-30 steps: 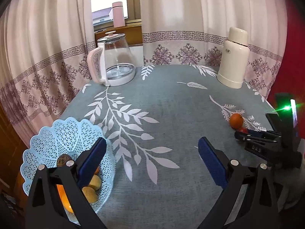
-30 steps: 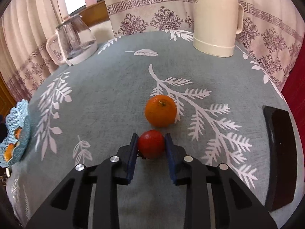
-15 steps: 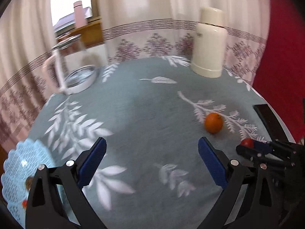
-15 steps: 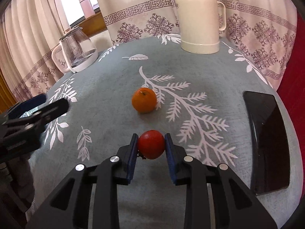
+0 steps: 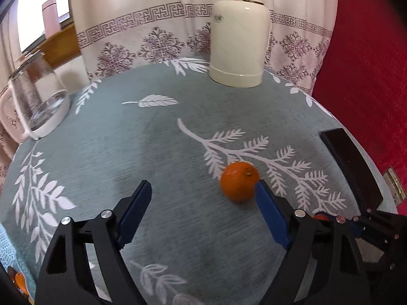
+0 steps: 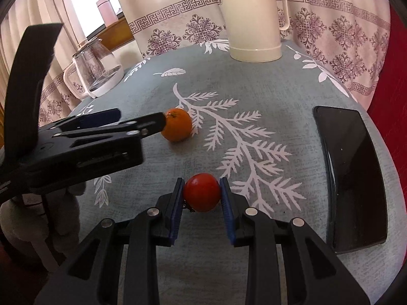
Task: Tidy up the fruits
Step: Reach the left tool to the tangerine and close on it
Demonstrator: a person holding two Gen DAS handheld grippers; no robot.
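An orange (image 5: 238, 181) lies on the grey-green tablecloth, just ahead of my left gripper's right fingertip. My left gripper (image 5: 203, 193) is open, and the orange sits off to the right of its gap. The right wrist view shows the same orange (image 6: 178, 124) with the left gripper (image 6: 138, 120) reaching in from the left, one finger tip at the fruit. My right gripper (image 6: 201, 192) is shut on a small red fruit (image 6: 202, 192), held a little above the cloth. A sliver of the blue lace basket (image 5: 5, 249) shows at the lower left edge.
A cream thermos (image 5: 240, 33) stands at the back of the round table. A glass kettle (image 5: 35, 94) sits at the back left. A black phone (image 6: 353, 167) lies near the right edge. Patterned curtains hang behind, and a red wall is on the right.
My left gripper has swung from the basket across the table to the orange. My right gripper has pulled back from the orange, still holding the red fruit.
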